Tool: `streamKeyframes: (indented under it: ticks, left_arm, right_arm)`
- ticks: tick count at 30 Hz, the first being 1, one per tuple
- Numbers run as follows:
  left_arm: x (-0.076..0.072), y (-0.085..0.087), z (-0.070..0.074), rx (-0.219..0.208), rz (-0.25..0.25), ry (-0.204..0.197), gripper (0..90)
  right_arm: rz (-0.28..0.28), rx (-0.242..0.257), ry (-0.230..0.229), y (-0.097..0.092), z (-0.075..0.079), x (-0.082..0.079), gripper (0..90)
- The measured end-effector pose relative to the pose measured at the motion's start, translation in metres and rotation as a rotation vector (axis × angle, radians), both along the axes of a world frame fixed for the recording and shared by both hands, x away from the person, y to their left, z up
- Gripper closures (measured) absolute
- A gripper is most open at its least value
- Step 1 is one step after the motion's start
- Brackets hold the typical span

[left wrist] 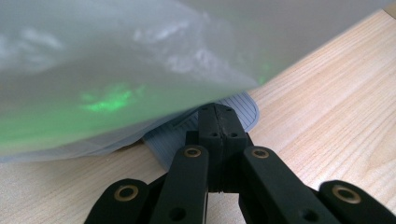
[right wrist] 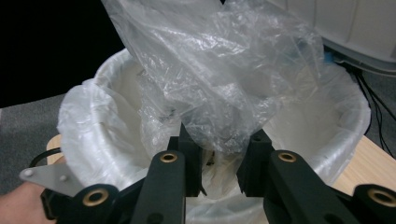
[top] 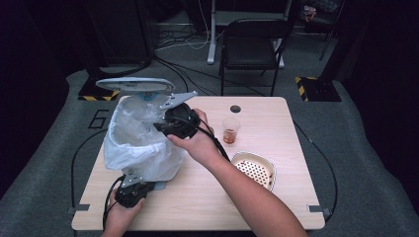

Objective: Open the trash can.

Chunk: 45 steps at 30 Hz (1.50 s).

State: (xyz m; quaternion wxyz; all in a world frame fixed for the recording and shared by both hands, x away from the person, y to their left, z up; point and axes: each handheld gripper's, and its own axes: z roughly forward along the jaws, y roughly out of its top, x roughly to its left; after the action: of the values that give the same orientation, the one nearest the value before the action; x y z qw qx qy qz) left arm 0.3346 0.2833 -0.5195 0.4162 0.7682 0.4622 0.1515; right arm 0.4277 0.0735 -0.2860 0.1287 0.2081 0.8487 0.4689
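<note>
A bin lined with a clear plastic bag (top: 136, 148) stands at the left of the wooden surface (top: 197, 197), its lid (top: 134, 84) raised at the far side. The right claw (right wrist: 219, 170) hovers over the bin's mouth, jaws narrowly apart around a bunched fold of the bag. The left claw (left wrist: 217, 126) sits at the bin's near base, jaws pressed together over a grey ribbed pedal (left wrist: 175, 135). A cup (top: 230, 130) and perforated tray (top: 254, 168) lie to the right.

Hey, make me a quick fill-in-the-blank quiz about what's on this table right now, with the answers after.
1. The bin is lined with a clear plastic ____.
2. The right gripper hangs over the ____.
3. The clear cup stands just beyond the perforated ____.
4. The left gripper is ____.

Answers: bag; bin; bowl; shut
</note>
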Motion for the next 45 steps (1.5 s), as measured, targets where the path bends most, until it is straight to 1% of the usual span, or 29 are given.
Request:
streamKeyframes:
  ticks: [2,3,5,6,8,9,12,14,15,16,17,18,20,22,24,25,28,30,32,34,35,37,38,39,42,44,45]
  left_arm:
    - [0.000,0.000,0.000,0.001,0.001,-0.001,90.0]
    - [0.000,0.000,0.000,0.005,0.000,0.002,90.0]
    - [0.000,0.000,0.000,-0.001,0.001,0.001,90.0]
    - [0.000,0.000,0.000,0.003,0.001,0.002,90.0]
    - [0.000,0.000,0.000,0.001,0.001,0.001,90.0]
    - [0.000,0.000,0.000,0.002,0.000,0.002,90.0]
    - [0.000,0.000,0.000,-0.003,0.002,0.001,90.0]
    - [0.000,0.000,0.000,0.004,-0.002,-0.001,90.0]
    - [0.001,0.003,0.001,0.041,-0.030,0.001,90.0]
    - [0.001,0.004,0.001,0.046,-0.031,0.001,90.0]
    - [0.001,0.003,0.001,0.041,-0.026,0.006,90.0]
    - [0.001,0.002,0.001,0.027,-0.016,0.005,90.0]
    - [0.001,0.002,0.001,0.026,-0.016,0.005,90.0]
    - [0.001,0.002,0.001,0.026,-0.015,0.005,90.0]
    - [0.001,0.002,0.001,0.027,-0.015,0.004,90.0]
    - [0.001,0.002,0.001,0.027,-0.016,0.004,90.0]
    - [0.000,0.002,0.001,0.027,-0.015,0.003,90.0]
    - [0.000,0.002,0.001,0.026,-0.015,0.003,90.0]
    - [0.000,0.002,0.001,0.026,-0.015,0.003,90.0]
    - [0.000,0.002,0.001,0.027,-0.016,0.003,90.0]
    - [0.000,0.002,0.001,0.027,-0.016,0.003,90.0]
    - [0.000,0.002,0.001,0.025,-0.016,0.004,90.0]
    - [0.000,0.002,0.001,0.021,-0.015,0.003,90.0]
    - [0.000,0.002,0.001,0.024,-0.016,0.004,90.0]
    - [0.000,0.002,0.001,0.023,-0.015,0.004,90.0]
    - [0.001,0.002,0.001,0.023,-0.014,0.004,90.0]
    - [0.000,0.002,0.001,0.023,-0.014,0.004,90.0]
  right_arm:
    - [0.000,-0.003,0.006,0.004,-0.003,0.003,71.4]
    - [0.002,-0.004,0.006,0.005,-0.004,0.004,67.5]
    - [-0.004,0.007,0.016,0.008,-0.006,0.007,52.7]
    - [-0.006,0.007,0.024,0.009,-0.006,0.007,48.2]
    - [-0.023,-0.004,0.008,0.010,-0.007,0.007,39.2]
    - [-0.029,-0.001,-0.002,0.009,-0.007,0.007,35.4]
    - [-0.039,0.010,-0.006,0.007,-0.006,0.006,32.1]
    - [-0.039,0.018,-0.009,0.005,-0.004,0.005,31.5]
    - [-0.038,0.016,-0.012,0.003,-0.003,0.004,31.4]
    - [-0.035,0.019,-0.020,0.001,-0.002,0.003,31.5]
    - [-0.038,0.019,-0.020,-0.002,-0.001,0.001,31.7]
    - [-0.042,0.022,-0.028,-0.006,0.000,-0.001,32.7]
    - [-0.043,0.036,-0.032,-0.015,0.002,-0.003,35.3]
    - [-0.050,0.039,-0.036,-0.023,0.004,-0.006,37.9]
    - [-0.047,0.036,-0.042,-0.032,0.005,-0.010,40.6]
    - [-0.048,0.030,-0.052,-0.036,0.006,-0.011,42.1]
    - [-0.061,0.030,-0.072,-0.050,0.007,-0.017,46.0]
    - [-0.072,0.026,-0.076,-0.061,0.006,-0.020,47.9]
    - [-0.082,0.033,-0.067,-0.071,0.004,-0.021,48.9]
    - [-0.098,0.019,-0.071,-0.081,0.001,-0.023,49.5]
    - [-0.101,0.011,-0.085,-0.087,0.000,-0.023,50.6]
    - [-0.123,0.007,-0.088,-0.097,-0.005,-0.024,52.4]
    - [-0.123,-0.002,-0.098,-0.104,-0.007,-0.023,52.9]
    - [-0.134,-0.004,-0.098,-0.110,-0.010,-0.022,53.5]
    - [-0.167,-0.001,-0.077,-0.128,-0.021,-0.020,54.1]
    - [-0.166,-0.006,-0.068,-0.138,-0.027,-0.019,54.1]
    - [-0.159,-0.010,-0.074,-0.142,-0.030,-0.020,54.0]
